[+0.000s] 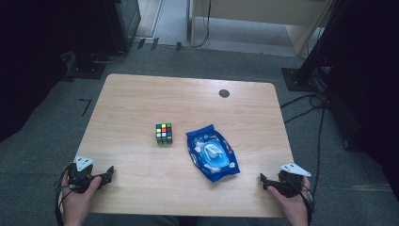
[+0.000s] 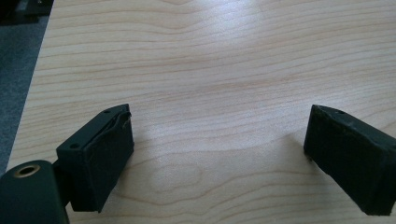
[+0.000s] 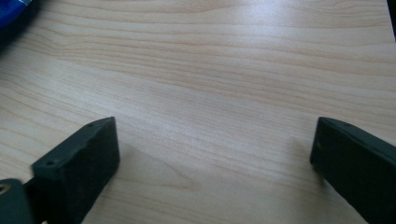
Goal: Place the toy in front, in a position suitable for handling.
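A scrambled cube [image 1: 164,133] with mixed coloured squares is seen flat near the middle of the counter [image 1: 141,94]. Just to its right, apart from it, a blue wipes pack [image 1: 212,152] with a white lid label is laid flat, angled diagonally toward the counter's near edge.

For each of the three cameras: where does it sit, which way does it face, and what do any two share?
High view: above the near side, facing forward and down on the table; both hands, left gripper, right gripper.
Left gripper view: rides that gripper, open jaws over bare wood.
Right gripper view: rides its gripper, open jaws; shares the blue packet with the high view.
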Motion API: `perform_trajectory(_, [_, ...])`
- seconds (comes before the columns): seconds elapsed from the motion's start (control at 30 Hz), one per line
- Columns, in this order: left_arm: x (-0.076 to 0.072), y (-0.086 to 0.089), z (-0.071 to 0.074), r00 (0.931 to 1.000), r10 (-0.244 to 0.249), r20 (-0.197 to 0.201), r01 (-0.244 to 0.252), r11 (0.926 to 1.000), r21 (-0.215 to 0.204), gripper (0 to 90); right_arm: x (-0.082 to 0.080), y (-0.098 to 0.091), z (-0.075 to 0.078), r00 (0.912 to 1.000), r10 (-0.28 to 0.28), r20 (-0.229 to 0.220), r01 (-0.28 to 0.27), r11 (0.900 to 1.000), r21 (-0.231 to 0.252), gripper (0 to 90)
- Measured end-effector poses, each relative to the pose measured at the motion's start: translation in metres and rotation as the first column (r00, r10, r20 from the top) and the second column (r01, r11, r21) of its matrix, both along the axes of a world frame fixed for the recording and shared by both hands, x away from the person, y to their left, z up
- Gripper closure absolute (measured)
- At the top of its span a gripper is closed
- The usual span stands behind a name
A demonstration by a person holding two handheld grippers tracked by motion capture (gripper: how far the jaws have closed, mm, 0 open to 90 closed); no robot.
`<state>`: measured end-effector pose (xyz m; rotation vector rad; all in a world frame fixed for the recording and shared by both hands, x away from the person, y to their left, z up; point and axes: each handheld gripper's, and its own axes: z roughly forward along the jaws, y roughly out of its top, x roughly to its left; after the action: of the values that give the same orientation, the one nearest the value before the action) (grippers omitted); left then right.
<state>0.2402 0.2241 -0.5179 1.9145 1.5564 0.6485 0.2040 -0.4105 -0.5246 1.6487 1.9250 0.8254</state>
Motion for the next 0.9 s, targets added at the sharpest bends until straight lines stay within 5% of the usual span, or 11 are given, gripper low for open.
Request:
perform_trajectory(0.3, [0.001, -0.005, 0.003, 0.9995, 0.030, -0.009, -0.030, 0.9994, 0.015, 8.3, -0.002, 0.012, 0.010, 0.9994, 0.000, 0.034, 0.000, 1.0000, 0.002, 9.1])
perform_trajectory(0.33, [0.002, -0.007, 0.005, 0.9995, 0.032, 0.001, -0.032, 0.9995, -0.004, 8.3, -0.003, 0.017, 0.015, 0.9983, -0.001, 0.058, 0.001, 1.0000, -0.004, 15.6])
perform_trajectory(0.43, [0.003, -0.012, 0.007, 0.9997, 0.024, 0.005, -0.024, 0.9993, -0.027, 8.3, -0.003, 0.022, 0.020, 0.9972, 0.010, 0.074, -0.010, 0.9999, 0.006, 15.2])
perform_trajectory(0.9, [0.013, -0.077, 0.022, 0.9924, -0.117, 0.038, 0.118, 0.9921, -0.041, 8.3, 0.007, 0.057, 0.040, 0.9888, 0.099, 0.111, -0.099, 0.9950, -0.005, 15.6])
